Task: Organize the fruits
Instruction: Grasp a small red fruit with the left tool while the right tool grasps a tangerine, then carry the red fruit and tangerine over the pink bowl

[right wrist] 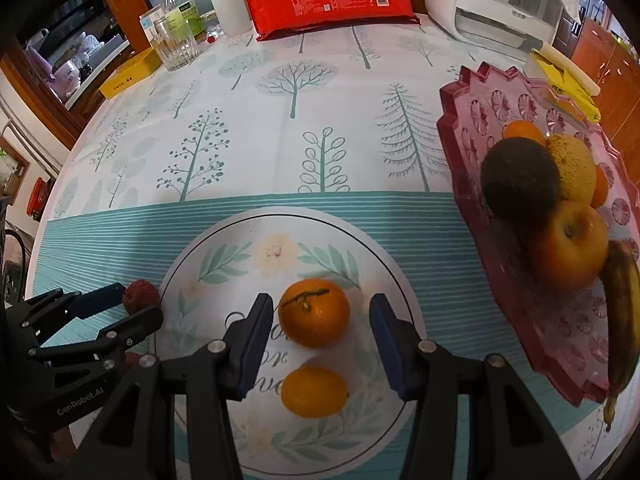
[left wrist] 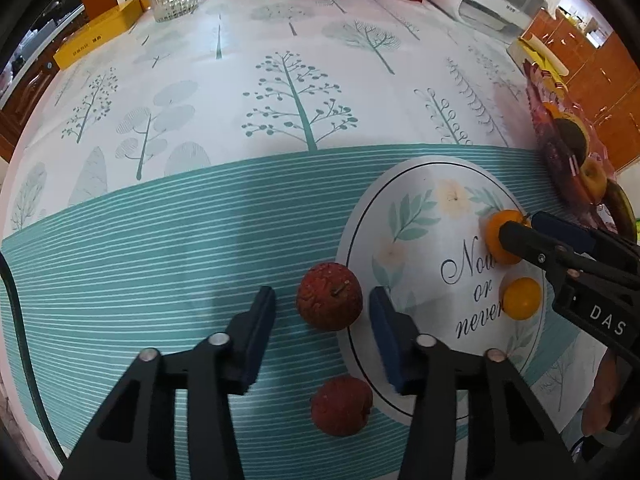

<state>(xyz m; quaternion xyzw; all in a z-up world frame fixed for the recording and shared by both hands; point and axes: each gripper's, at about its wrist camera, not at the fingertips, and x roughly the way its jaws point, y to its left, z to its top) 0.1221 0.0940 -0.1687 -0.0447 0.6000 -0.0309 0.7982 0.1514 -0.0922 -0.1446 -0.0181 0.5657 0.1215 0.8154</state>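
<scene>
Bright, soft shadows; fisheye warp, dark corners.

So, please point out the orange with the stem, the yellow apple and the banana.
Orange with the stem [right wrist: 314,312], right wrist view, middle of its peel.
Yellow apple [right wrist: 570,244], right wrist view, its front skin.
Banana [right wrist: 622,312], right wrist view, middle of its length.

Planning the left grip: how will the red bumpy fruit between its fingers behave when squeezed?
The lychee looks round, so it may roll off the pads. Its bumpy skin probably aids grip. It seems small and light; squeeze gently.
</scene>
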